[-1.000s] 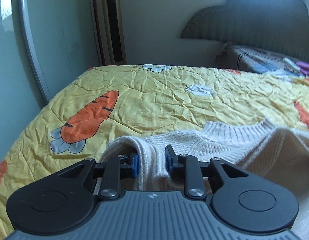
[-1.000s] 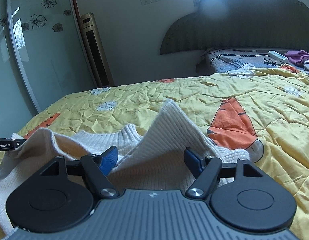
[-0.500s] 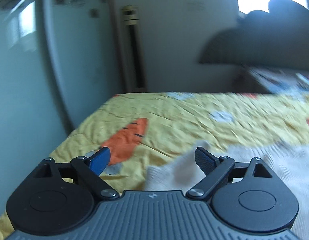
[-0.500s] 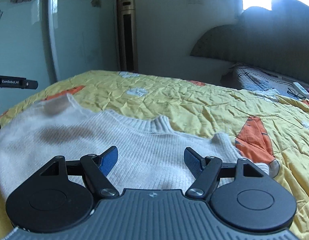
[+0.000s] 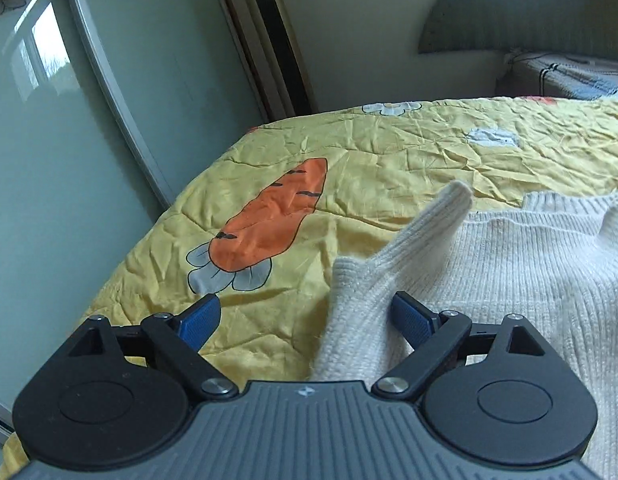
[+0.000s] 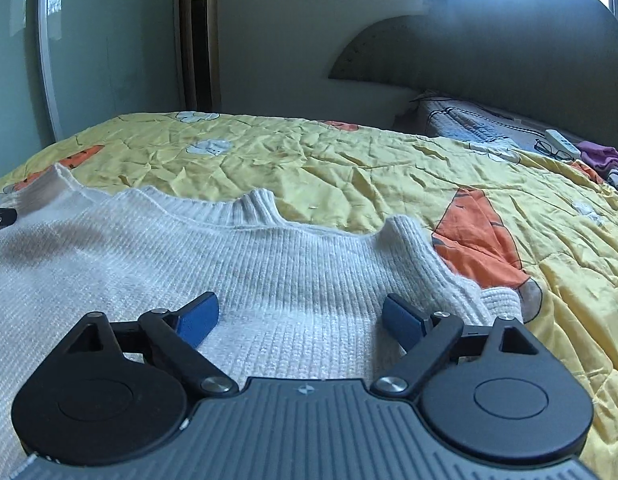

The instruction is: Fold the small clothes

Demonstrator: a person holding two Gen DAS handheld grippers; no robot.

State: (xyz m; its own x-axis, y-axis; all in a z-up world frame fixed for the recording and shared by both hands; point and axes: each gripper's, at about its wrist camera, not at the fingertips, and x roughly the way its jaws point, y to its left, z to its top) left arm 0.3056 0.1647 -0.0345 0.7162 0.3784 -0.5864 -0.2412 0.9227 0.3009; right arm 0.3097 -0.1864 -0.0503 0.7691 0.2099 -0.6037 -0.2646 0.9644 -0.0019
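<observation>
Lying on carrot-print quilt (image 6: pixel 389 168), white knit sweater (image 6: pixel 269 280); left gripper (image 5: pixel 307 316) and right gripper (image 6: pixel 301 318) both spread, holding nothing.

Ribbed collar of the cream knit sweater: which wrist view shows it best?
The right wrist view. The cream knit sweater's ribbed collar sits centred and unobstructed against the yellow carrot-print quilt. The left wrist view shows only part of it near the right edge, behind a raised sleeve.

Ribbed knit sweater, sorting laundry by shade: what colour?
Cream-white ribbed knit sweater, clearest in right wrist view.
</observation>
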